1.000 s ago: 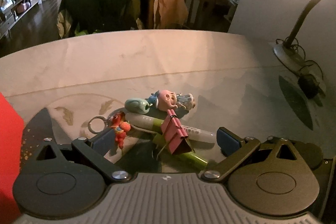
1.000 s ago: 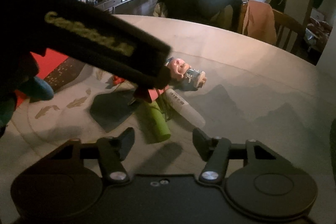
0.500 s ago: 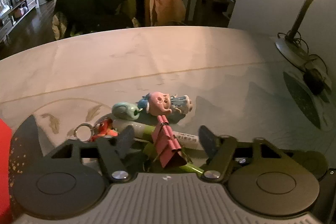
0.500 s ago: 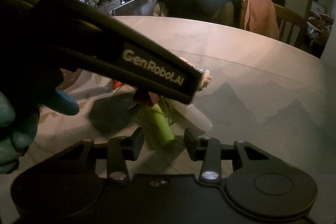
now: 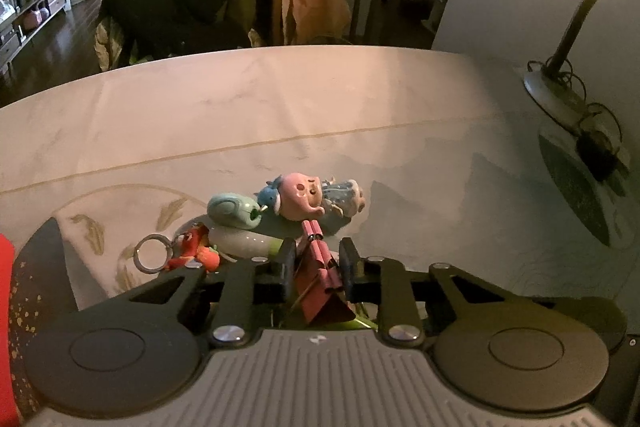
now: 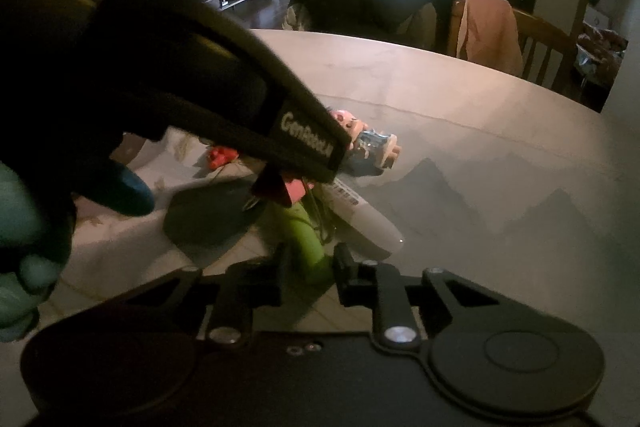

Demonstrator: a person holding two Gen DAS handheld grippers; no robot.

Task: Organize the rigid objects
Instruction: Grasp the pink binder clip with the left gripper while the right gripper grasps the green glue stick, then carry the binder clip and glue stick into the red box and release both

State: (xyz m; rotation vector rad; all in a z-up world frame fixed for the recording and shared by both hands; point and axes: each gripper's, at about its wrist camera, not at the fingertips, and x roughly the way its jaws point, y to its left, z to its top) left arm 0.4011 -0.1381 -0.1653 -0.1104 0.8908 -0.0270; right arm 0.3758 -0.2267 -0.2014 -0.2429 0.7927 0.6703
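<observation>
Your left gripper (image 5: 314,269) has its fingers (image 5: 286,267) closed narrow on the pink binder clip (image 5: 318,281), pinching it from both sides; the clip sits tilted at the near edge of a small cluster of objects on the pale marble tabletop (image 5: 280,107). Under the clip lies a green marker (image 6: 306,241), and beside it a white marker (image 6: 366,217) that points toward the lower right in the right wrist view. Just beyond the clip, a pink pig figurine (image 5: 302,195) lies on its side, touching a pale green snail-shaped toy (image 5: 232,210) on its left. Left of the clip, a red keychain charm (image 5: 196,253) with a metal ring (image 5: 150,253) rests flat. Your right gripper (image 6: 308,273) points at the near end of the green marker; its fingers (image 6: 346,271) are narrow and closing, with the marker's tip between them, but you cannot tell whether the pads press on it. A desk lamp (image 5: 576,23) stands at the far right of the tabletop. A red and black mat (image 5: 24,307) lies at the left edge.
</observation>
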